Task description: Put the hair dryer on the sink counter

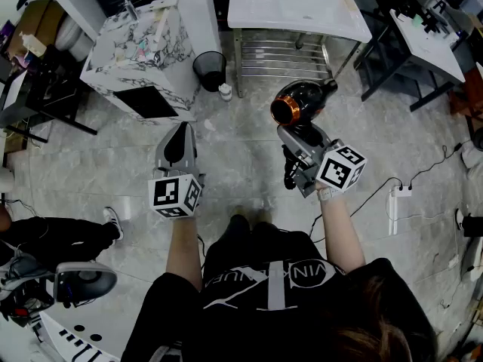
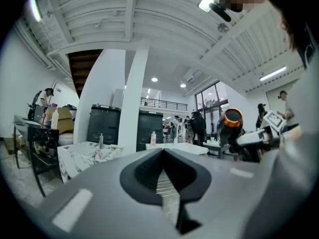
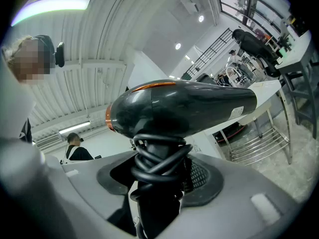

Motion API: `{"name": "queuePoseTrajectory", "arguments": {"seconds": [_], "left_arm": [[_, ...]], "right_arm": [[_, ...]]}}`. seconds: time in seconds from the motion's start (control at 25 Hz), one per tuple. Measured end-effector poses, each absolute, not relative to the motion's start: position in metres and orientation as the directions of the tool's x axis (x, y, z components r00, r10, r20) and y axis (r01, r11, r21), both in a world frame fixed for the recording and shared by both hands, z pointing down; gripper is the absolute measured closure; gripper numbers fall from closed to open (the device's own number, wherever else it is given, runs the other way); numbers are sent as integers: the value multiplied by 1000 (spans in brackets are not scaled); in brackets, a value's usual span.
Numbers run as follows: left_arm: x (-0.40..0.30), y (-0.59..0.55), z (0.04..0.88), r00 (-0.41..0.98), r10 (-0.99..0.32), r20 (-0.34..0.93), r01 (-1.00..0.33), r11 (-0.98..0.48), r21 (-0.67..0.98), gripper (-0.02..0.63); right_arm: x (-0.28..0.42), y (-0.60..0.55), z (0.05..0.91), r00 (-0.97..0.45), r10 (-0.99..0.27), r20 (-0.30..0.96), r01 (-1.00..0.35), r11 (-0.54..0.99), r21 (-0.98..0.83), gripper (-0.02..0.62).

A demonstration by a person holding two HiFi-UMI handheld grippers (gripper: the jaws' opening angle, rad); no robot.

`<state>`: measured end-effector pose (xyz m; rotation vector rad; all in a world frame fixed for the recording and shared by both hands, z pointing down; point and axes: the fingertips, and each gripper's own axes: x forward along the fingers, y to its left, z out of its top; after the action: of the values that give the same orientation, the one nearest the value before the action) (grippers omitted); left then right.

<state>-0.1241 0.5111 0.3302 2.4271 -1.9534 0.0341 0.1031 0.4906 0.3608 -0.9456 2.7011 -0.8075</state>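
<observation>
Right tool (image 3: 159, 183), nearest: my jaws stand partly open, clamped on the handle of the hair dryer (image 3: 184, 106), which I hold in the air above the floor (image 1: 241, 164). The cord (image 3: 159, 161) is coiled round that handle. Left tool (image 2: 162, 158): jaws together, empty. The carry should go best with a firm pinch over the coils and the barrel level. The handle runs down into my grip. The barrel, its long axis, lies roughly level, orange-ringed end toward my left, narrower end toward the white table (image 1: 302, 13). Farther off, ahead-left and well apart, stands the marbled sink counter (image 1: 106, 70). I judge a bare patch clear of its faucet (image 1: 130, 10) the best landing.
</observation>
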Motion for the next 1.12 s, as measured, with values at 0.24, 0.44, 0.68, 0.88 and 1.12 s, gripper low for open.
{"name": "queuePoseTrajectory", "arguments": {"seconds": [0.24, 0.44, 0.68, 0.88, 1.12], "left_arm": [[-119, 517, 328, 215, -976, 29, -977, -215, 8, 606], [-104, 524, 331, 228, -973, 20, -974, -228, 3, 606], [-87, 526, 330, 251, -968, 8, -968, -251, -15, 606], [-86, 506, 330, 259, -966, 14, -966, -259, -24, 606], [-85, 452, 335, 262, -965, 23, -965, -262, -1, 606]], "right_arm": [[110, 498, 359, -781, -624, 11, -528, 652, -544, 339], [125, 508, 363, -773, -634, 0, -533, 651, -541, 339], [140, 512, 367, -760, -650, -9, -545, 644, -537, 339], [148, 494, 367, -743, -670, -9, -559, 627, -543, 339], [156, 445, 365, -733, -680, -16, -566, 623, -539, 339]]}}
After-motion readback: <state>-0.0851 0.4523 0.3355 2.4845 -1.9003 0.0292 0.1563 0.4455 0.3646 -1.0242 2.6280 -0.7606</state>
